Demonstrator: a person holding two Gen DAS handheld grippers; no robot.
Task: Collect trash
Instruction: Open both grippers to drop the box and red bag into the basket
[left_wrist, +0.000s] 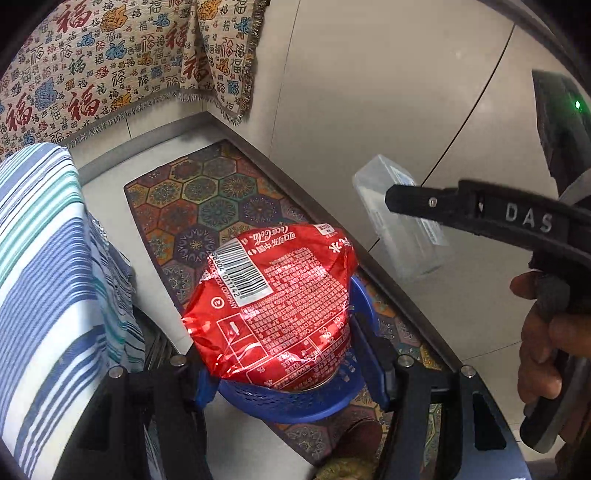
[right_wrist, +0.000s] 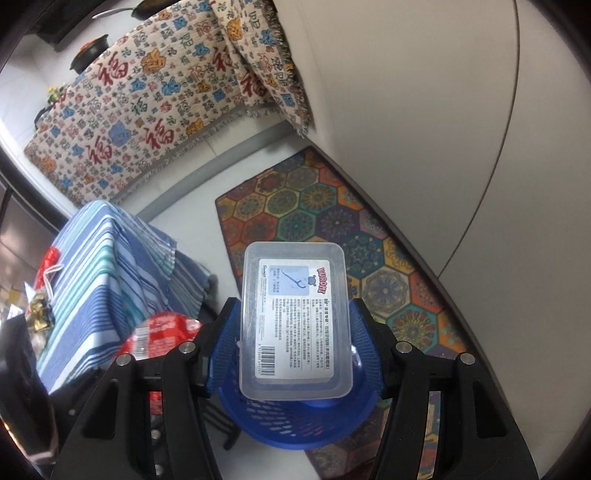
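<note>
**Both pieces of trash held over the blue bin**

Left hand-held gripper (left_wrist: 284, 354) clamped on red Coca-Cola wrapper (left_wrist: 273, 295), right hand-held gripper (right_wrist: 293, 343) clamped on clear plastic box (right_wrist: 293, 317). Both hanging right above blue mesh basket (right_wrist: 295, 421) on patterned floor mat (right_wrist: 332, 210), beside striped cloth (right_wrist: 107, 266). Wrapper: light, crinkly, slippery film, crushes easily; best pinched at a bunched fold. Box: light, stiff, smooth-walled, likely to slip; best held across its long sides, as now. Next, probably release into basket.
</note>
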